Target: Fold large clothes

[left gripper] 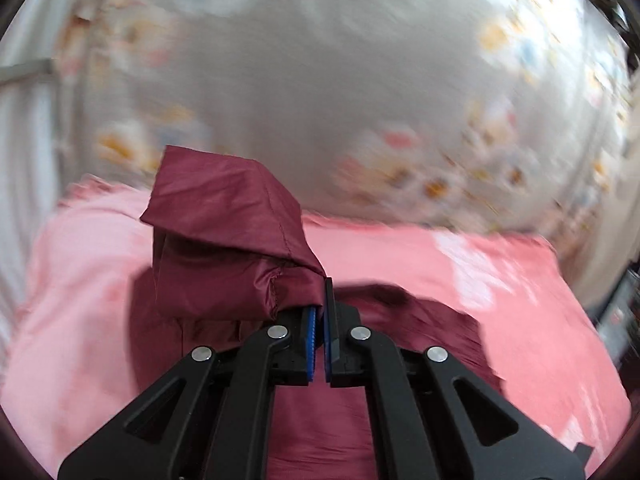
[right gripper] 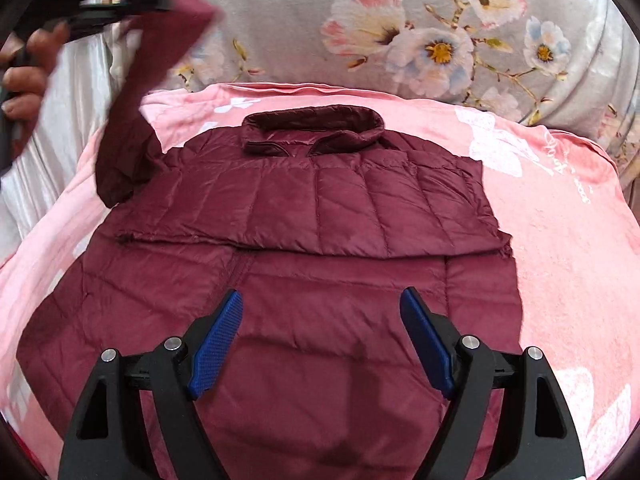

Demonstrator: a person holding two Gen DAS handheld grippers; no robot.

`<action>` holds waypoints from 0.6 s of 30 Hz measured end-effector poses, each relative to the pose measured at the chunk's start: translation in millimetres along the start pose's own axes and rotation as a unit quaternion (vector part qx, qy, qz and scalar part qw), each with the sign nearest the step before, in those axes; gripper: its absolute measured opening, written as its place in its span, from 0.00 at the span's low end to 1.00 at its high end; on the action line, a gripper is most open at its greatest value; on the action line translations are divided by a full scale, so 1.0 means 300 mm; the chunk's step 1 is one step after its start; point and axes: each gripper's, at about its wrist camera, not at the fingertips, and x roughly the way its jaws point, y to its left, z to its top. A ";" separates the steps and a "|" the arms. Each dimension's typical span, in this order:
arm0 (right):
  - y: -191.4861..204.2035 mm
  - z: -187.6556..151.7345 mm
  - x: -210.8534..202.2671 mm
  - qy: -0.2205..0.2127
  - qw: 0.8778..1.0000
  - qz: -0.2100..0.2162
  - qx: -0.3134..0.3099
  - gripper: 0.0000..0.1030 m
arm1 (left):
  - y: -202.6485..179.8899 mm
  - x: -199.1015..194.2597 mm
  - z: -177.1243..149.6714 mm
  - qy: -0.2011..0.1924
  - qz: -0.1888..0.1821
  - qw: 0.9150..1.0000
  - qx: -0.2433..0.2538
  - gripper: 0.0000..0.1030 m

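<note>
A maroon quilted jacket (right gripper: 320, 216) lies flat on a pink blanket (right gripper: 568, 240), collar at the far end, one sleeve folded across its chest. My left gripper (left gripper: 322, 312) is shut on the other sleeve's cuff (left gripper: 228, 236) and holds it lifted above the jacket. In the right wrist view that sleeve (right gripper: 136, 104) hangs raised at the upper left, under the left gripper (right gripper: 120, 0). My right gripper (right gripper: 322, 340) is open and empty, hovering over the jacket's lower half.
A grey floral bedspread (right gripper: 400, 32) lies behind the pink blanket. White satin cloth (right gripper: 72, 92) shows at the left. The left wrist view is motion-blurred; dark objects sit at its right edge (left gripper: 620, 312).
</note>
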 end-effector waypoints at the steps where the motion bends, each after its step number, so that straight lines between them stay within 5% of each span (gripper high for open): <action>1: -0.019 -0.008 -0.006 0.001 1.000 -0.001 0.005 0.77 | -0.048 0.030 -0.031 0.013 -0.011 1.000 0.001 0.01; 6: -0.117 -0.027 -0.006 0.014 0.999 -0.004 0.036 0.77 | -0.220 0.230 -0.216 0.092 -0.029 0.995 -0.001 0.02; 10: -0.203 -0.025 0.006 0.023 0.997 0.008 0.074 0.77 | -0.229 0.341 -0.364 0.151 -0.034 0.988 -0.018 0.06; 12: -0.236 -0.007 0.017 0.023 0.996 0.012 0.085 0.77 | -0.182 0.306 -0.400 0.153 -0.055 0.986 -0.046 0.21; 14: -0.254 0.016 0.031 0.022 0.995 0.020 0.093 0.77 | -0.113 0.230 -0.404 0.131 -0.070 0.986 -0.075 0.54; 18: -0.265 0.091 0.078 0.020 0.993 0.052 0.108 0.77 | 0.055 0.094 -0.375 0.081 -0.044 0.989 -0.113 0.67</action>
